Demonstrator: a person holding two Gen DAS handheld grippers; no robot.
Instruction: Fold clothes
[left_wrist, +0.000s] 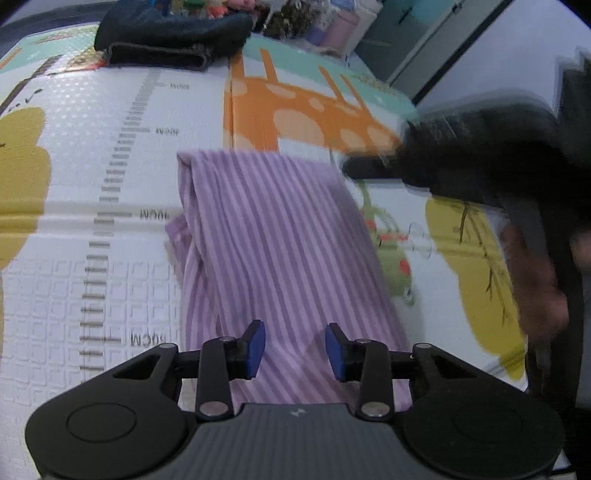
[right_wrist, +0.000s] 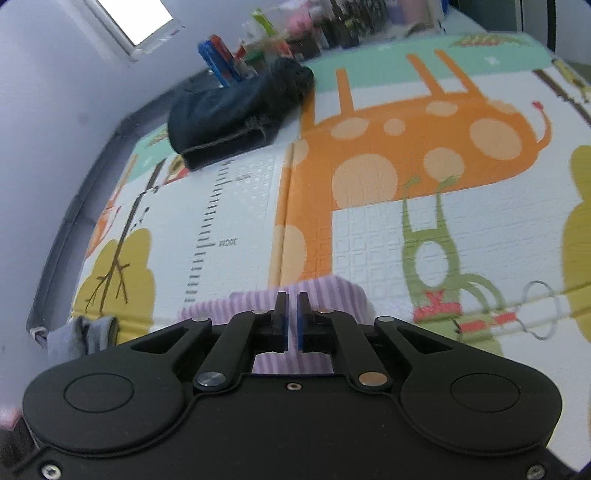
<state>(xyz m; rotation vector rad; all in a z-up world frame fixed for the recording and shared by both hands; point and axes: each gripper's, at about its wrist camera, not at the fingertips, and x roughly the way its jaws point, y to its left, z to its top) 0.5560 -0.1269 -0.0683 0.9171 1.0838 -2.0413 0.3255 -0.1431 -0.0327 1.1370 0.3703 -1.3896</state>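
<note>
Lying lengthwise on the play mat (left_wrist: 92, 155), the purple-and-white striped garment (left_wrist: 273, 240) looks already folded into a long narrow band, with one layer doubled over along its left edge and a small flap poking out beside it; judging from that shape, the side folds are done and the end-to-end folds that would make a compact bundle are still to come. At the far edge of the mat a dark folded garment (left_wrist: 166, 40), probably jeans, sits as if it were finished and set aside, and a small grey cloth (right_wrist: 83, 332) lies crumpled at the mat's near left corner in the right wrist view, possibly waiting its turn. The left gripper (left_wrist: 295, 349) hovers over the near end of the striped garment with its blue pads partly apart and nothing between them. The right gripper (right_wrist: 291, 321) has its jaws nearly together with only a slim gap, and no cloth can be seen pinched in that gap, though the striped fabric lies directly beneath it. In the left wrist view the right gripper shows only as a dark blur with a hand behind it at the far right corner of the garment. Printed on the mat is a height ruler whose upside-down marks read "90CM" and "100CM"; the farther labels are too blurred to read.
</note>
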